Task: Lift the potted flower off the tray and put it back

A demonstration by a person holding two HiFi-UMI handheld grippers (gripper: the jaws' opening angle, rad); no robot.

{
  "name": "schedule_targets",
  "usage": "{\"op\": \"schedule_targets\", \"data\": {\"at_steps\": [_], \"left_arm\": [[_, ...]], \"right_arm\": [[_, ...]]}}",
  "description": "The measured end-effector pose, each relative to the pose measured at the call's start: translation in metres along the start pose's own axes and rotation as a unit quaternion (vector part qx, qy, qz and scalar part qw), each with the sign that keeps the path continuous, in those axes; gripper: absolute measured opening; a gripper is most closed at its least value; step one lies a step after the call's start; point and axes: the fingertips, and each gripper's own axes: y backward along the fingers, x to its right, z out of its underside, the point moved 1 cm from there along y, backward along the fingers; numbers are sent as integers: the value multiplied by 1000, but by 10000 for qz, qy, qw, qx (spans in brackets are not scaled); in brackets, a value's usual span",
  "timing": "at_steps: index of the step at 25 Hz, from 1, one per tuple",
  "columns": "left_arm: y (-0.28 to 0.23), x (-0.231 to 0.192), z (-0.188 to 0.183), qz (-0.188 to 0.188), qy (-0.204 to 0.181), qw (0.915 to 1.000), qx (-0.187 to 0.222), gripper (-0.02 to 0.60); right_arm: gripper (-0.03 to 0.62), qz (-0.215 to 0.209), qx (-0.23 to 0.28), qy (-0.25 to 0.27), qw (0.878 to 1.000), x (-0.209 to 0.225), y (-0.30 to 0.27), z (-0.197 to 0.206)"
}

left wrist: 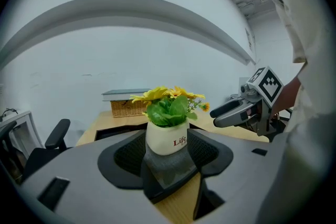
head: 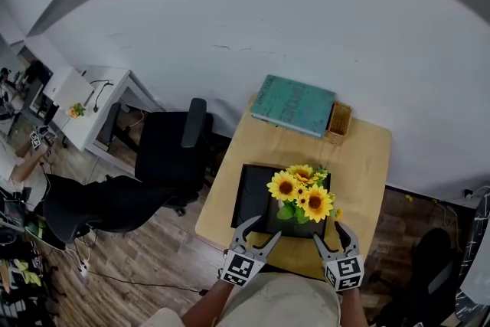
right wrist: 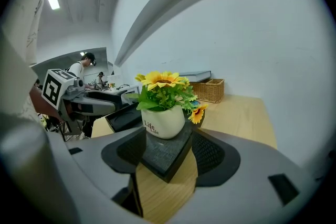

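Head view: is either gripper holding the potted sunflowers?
No, the left gripper and right gripper both hover open at the black tray's near edge, clear of the potted sunflowers.

wall: white | floor: wood planks | chairs: black | desk: white

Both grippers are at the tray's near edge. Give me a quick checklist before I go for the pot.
1. Left gripper jaws apart: ok.
2. Right gripper jaws apart: ok.
3. White ceramic pot of yellow sunflowers upright on the black rectangular tray: ok.
4. Pot lined up between each gripper's jaws: ok in both gripper views.
5. Pads touching the pot: not ok, both are short of it.
6. Woven wicker basket and teal book clear of the lift: ok, behind the tray.
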Motion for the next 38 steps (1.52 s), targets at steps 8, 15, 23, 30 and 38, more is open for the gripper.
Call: {"op": "schedule_targets", "data": {"at_steps": [8,15,23,30,38], "left_arm": [[-2,-1,7,47,-29,9999,-126,238],[-10,-3,7,150,-167,9996,-164,238],[-31,-8,16,640,-541,9954,-460,239],[-49,-14,14,1083,-673,9902,-574,245],[-67,-16,13,1558,-858,9818,-671,253]], "right_arm": [[275,-45,-63,27,10000,-1,-6,0],[276,-190,-108,149,9997,-5,-18,-3],[287,-343,-174,347,9987,-5,-38,-11],[310,-504,-332,482,9970,-1,-52,-14],[334,-903,-509,770,9916,-5,-66,-20]]}}
